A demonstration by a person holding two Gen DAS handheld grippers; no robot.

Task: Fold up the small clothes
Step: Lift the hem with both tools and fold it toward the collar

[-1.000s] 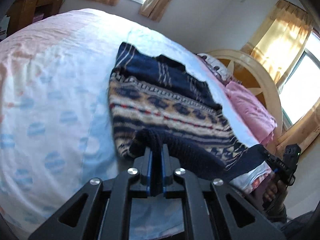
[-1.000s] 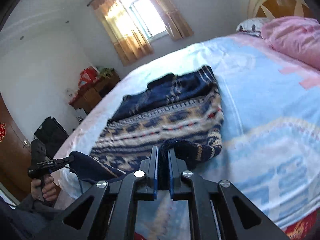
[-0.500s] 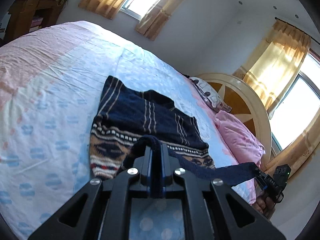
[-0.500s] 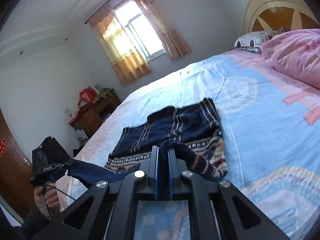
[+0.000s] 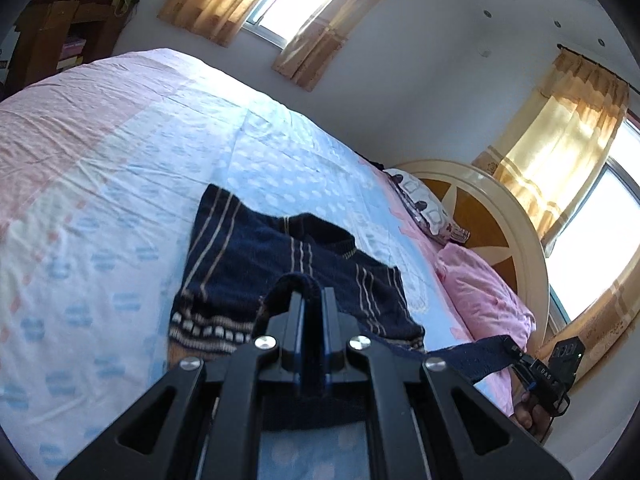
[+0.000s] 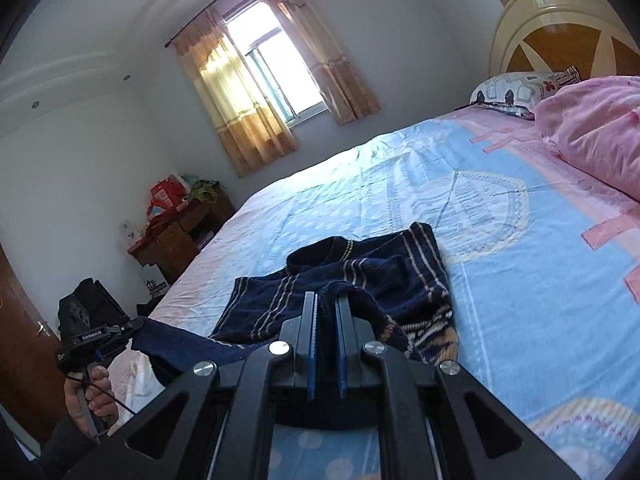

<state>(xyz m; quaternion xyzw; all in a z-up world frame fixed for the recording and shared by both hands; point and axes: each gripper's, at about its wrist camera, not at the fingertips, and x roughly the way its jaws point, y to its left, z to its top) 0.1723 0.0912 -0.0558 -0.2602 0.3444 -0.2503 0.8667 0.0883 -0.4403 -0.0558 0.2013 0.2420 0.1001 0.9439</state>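
Both grippers are closed on the dark hem of the navy patterned sweater point(image 5: 288, 264): the left gripper point(image 5: 311, 300) pinches one corner, the right gripper point(image 6: 326, 304) the other, and the hem hangs stretched between them above the near edge of the bed point(image 5: 100, 160). The far part of the sweater lies on the blue and pink sheet, partly hidden by the raised fabric. At the right, by the round headboard point(image 5: 492, 208), lie a pink pillow point(image 5: 480, 296) and a patterned pillow point(image 6: 516, 86). A wooden cabinet point(image 6: 176, 236) stands far left, under the curtained window point(image 6: 264, 68).
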